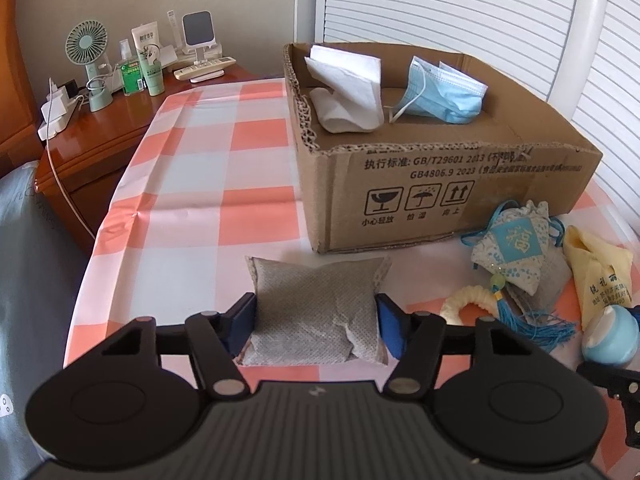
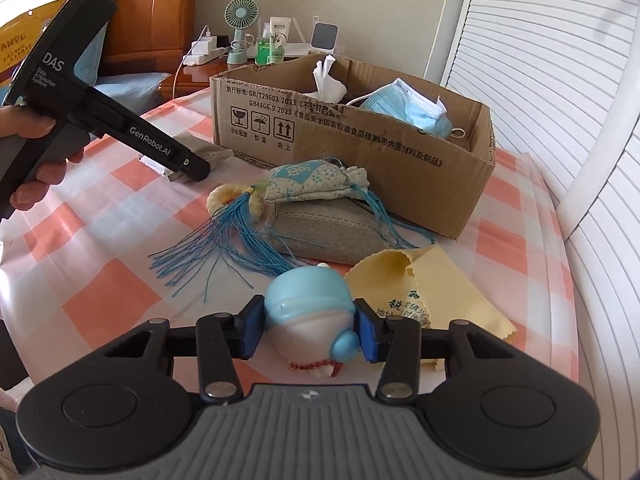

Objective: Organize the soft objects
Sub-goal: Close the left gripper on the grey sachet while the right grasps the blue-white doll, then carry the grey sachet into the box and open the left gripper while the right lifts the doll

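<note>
My left gripper (image 1: 316, 326) is shut on a grey fabric pouch (image 1: 312, 312) lying on the checked tablecloth, in front of the cardboard box (image 1: 440, 196). The box holds a white tissue (image 1: 348, 92) and a blue face mask (image 1: 444, 92). My right gripper (image 2: 308, 332) is shut on a blue and white squishy toy (image 2: 308, 312), also on the table. Beyond it lie a blue patterned sachet (image 2: 308, 180) with tassels, a second grey pouch (image 2: 328, 228), a cream ring (image 2: 228, 196) and a yellow cloth (image 2: 432, 292).
A wooden nightstand (image 1: 104, 136) at the back left carries a small green fan (image 1: 90, 60), bottles, a charger and remotes. White slatted doors (image 1: 440, 4) stand behind the box. The table edge curves at the left and right.
</note>
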Available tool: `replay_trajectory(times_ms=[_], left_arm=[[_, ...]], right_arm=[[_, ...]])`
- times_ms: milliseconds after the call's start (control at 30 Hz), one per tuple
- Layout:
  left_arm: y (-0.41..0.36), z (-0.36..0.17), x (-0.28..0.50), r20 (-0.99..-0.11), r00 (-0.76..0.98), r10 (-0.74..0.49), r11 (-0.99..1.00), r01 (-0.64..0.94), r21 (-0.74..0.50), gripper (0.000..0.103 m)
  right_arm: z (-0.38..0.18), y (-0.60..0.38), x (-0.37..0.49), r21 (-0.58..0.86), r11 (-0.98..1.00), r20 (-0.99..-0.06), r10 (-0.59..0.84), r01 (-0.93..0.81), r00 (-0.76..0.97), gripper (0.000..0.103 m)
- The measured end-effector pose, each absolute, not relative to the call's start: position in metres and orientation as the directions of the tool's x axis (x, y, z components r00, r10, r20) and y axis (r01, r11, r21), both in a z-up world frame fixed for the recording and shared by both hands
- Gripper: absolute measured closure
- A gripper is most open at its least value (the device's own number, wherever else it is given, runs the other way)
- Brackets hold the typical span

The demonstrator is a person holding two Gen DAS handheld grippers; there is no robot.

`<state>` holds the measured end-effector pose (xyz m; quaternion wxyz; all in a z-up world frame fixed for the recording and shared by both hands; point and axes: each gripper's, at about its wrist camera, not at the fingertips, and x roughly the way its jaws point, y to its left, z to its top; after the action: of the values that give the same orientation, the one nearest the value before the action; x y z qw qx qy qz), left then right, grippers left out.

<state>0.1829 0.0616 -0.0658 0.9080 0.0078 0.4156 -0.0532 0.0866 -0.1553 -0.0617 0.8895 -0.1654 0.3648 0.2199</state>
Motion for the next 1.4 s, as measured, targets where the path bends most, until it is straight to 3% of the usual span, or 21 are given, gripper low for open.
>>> replay_trajectory(times_ms=[367,900,1333,1400], left_arm=[[0.064,-0.055,0.172,-0.762,0.636,-0.12,0.988,0.15,-0.03,0.058],[0.044,0.008,0.131,-0.722,0.668,-0.182,0.964,0.264,0.001,0.058],[-0.002,0.061,0.202,-0.616,0.761,-0.204,0.947,0.312,0.071,0.058],[-0.004,0.058,0.215,-0.621,0.763,-0.179,0.953,0.292,0.084,0.053]], right_arm=[[-0.049,-0.157,0.078,-0.149,0.847,-0.697,0.277,-0.511,0.661,0.052],[-0.021,-0.175,0.066,-0.164,0.844,-0.658,0.292,-0.51,0.694,0.052],[0.002,-0.181,0.084,-0.185,0.852,-0.61,0.291,-0.489,0.737,0.052],[0.003,-0.18,0.085,-0.186,0.851,-0.608,0.293,-0.491,0.738,0.052]])
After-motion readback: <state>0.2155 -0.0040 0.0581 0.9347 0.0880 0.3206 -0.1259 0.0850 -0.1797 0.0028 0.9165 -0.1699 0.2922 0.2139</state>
